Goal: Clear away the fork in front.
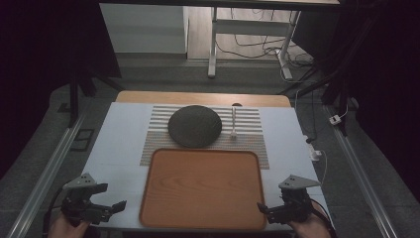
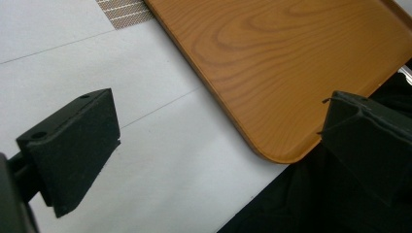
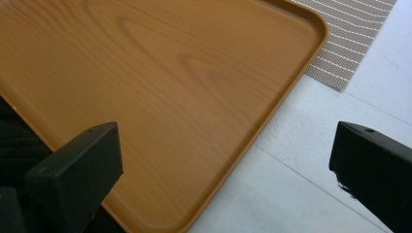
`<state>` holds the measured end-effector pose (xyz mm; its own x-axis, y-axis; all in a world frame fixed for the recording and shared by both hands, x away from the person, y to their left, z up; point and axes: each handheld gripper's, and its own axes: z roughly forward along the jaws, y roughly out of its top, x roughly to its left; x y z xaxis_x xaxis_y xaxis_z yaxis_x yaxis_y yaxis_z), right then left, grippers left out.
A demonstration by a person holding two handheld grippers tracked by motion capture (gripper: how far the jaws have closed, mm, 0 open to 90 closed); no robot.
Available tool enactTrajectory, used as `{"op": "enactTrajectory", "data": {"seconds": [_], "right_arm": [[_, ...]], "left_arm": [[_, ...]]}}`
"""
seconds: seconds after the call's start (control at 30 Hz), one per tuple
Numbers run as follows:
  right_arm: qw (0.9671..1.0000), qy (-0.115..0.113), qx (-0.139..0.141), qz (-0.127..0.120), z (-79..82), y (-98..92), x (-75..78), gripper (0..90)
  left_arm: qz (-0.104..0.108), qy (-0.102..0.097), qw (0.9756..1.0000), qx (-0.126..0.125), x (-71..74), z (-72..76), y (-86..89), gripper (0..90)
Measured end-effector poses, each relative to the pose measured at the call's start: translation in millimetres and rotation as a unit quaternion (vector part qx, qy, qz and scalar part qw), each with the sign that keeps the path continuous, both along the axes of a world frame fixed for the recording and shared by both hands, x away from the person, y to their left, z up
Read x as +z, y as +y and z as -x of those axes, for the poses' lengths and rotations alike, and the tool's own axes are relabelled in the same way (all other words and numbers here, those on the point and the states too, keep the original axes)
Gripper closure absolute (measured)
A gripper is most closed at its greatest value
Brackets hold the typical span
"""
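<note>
Left gripper, right gripper agape, flanking wooden tray.

tray: far side cut by the top and right edges in the left gripper view | tray in the right gripper view: left part cut by frame edge | utensil beside dark plate: too small to identify | hands: cut by bottom edge in the high view

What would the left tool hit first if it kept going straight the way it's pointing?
Probably the tray. The left tool sits open beside the tray's near left corner, aimed inward at it, so its right jaw would likely meet the tray's rim first. Height above the table is hard to judge.
</note>
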<state>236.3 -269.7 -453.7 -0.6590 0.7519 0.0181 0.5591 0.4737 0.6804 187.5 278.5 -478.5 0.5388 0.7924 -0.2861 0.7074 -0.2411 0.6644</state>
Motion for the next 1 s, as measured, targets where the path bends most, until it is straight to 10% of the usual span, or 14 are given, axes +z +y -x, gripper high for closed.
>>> {"op": "enactTrajectory", "data": {"seconds": [0.53,1.0], "right_arm": [[0.998,-0.009,0.042,0.045,-6.5,27.6,-3.6,0.0],[0.9881,-0.025,0.086,0.125,-19.9,65.0,-11.2,0.0]], "left_arm": [[-0.002,0.002,1.0,-0.001,-0.2,-0.5,-0.4,0.6],[-0.004,0.003,1.0,0.0,-0.4,-1.0,-0.8,0.7]]}}
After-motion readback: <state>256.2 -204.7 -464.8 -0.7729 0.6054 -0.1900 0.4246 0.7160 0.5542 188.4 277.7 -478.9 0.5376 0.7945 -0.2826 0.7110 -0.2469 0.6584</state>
